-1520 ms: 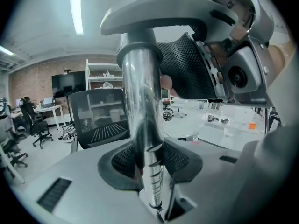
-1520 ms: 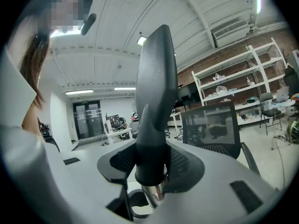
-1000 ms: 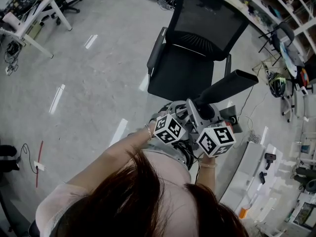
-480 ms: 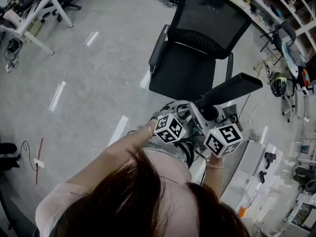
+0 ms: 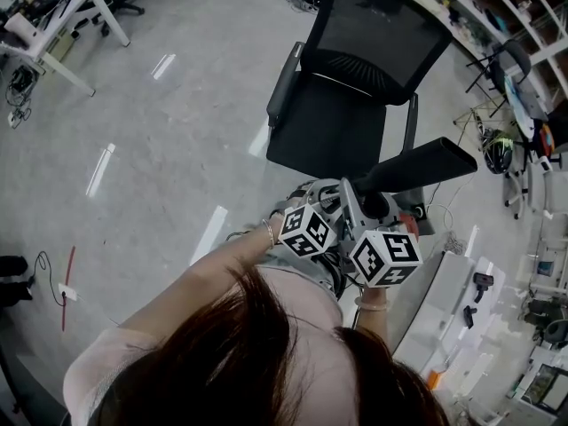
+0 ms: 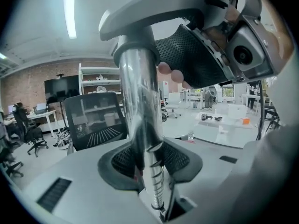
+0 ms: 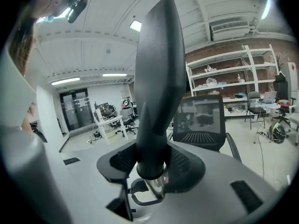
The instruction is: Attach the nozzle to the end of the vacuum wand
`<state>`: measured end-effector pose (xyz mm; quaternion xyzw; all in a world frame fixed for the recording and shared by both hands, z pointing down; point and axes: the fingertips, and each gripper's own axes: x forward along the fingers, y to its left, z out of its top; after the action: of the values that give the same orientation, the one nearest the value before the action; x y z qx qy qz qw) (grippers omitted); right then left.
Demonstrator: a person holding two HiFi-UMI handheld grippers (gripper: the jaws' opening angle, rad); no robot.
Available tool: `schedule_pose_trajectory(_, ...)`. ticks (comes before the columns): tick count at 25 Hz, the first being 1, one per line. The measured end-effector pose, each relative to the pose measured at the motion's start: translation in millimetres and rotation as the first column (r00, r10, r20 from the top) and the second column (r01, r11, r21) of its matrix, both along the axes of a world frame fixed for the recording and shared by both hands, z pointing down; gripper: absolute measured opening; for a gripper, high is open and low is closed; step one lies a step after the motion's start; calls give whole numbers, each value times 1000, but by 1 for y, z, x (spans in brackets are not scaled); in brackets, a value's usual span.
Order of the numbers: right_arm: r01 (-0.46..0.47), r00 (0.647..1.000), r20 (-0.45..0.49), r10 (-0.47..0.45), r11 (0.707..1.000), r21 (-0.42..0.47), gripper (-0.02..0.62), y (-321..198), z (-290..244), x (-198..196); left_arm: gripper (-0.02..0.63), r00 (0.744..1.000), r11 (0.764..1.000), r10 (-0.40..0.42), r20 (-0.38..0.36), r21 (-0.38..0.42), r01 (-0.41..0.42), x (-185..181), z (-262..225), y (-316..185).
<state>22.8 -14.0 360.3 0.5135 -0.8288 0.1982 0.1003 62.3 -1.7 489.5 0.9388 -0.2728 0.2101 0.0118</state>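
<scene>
A black mesh office chair [image 5: 342,105] is standing on a glossy grey floor [image 5: 169,167] that is reflecting pale streaks of ceiling light. A white bench [image 5: 55,27] is sitting in the far left corner and cluttered shelving [image 5: 497,11] is running along the right side. In the right gripper view, a brick wall [image 7: 233,41] is rising behind white shelves [image 7: 219,76], and ceiling lamps [image 7: 136,25] are glowing overhead.

Nozzle [image 5: 417,166]: black, flattened crevice type, right of centre in the head view, tip angled toward the right edge. Its round collar sits over the end of the vacuum wand [image 6: 140,106], a chrome tube upright at centre of the left gripper view.
</scene>
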Motion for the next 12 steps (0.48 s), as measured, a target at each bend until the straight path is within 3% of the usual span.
schedule_pose_trajectory(5, 172, 985, -18, -173, 983, -62, 184, 12, 0, -5, 144, 999, 999, 36, -25, 12, -36, 0, -3, 8)
schedule_pose_trajectory(9, 296, 955, 20, -296, 946, -133, 184, 18, -1, -8, 144, 998, 998, 59, -27, 18, -58, 1, -4, 10)
schedule_pose_trajectory(12, 366, 928, -4, -372, 914, -175, 184, 23, -1, -8, 144, 997, 997, 77, -28, 24, -76, 2, -5, 13)
